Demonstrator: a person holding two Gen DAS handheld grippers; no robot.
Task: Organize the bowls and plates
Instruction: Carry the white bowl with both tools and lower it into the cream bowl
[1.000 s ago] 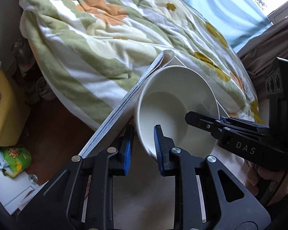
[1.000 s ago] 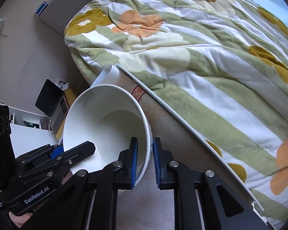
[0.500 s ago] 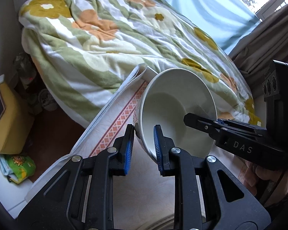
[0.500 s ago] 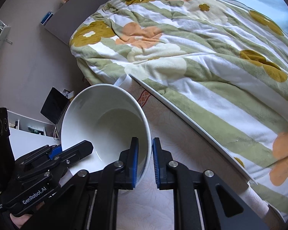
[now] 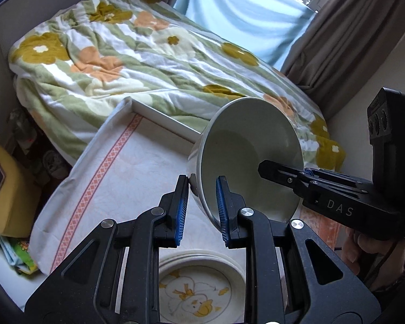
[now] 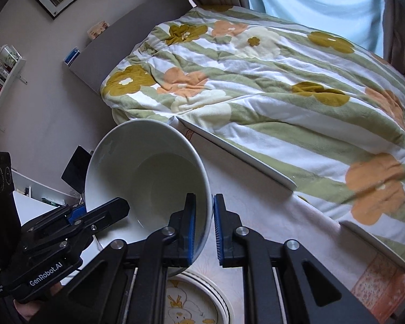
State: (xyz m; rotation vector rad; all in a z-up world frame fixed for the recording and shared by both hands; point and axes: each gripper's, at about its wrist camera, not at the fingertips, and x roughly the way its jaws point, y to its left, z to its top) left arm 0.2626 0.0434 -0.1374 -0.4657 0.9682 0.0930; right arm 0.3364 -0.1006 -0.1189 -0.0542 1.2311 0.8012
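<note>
Though tilted, bowl (image 5: 245, 145) visibly empty.

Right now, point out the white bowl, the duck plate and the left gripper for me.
white bowl (image 5: 245, 145), left wrist view, inner wall.
duck plate (image 5: 194, 291), left wrist view, printed centre.
left gripper (image 5: 201, 210), left wrist view, midway between its fingertips.

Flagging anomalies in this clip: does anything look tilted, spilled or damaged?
The white bowl is tipped steeply on its side in the air, with the left tool and right tool each pinching its rim. It looks empty; no spill or crack shows. The duck plates lie flat beneath.
</note>
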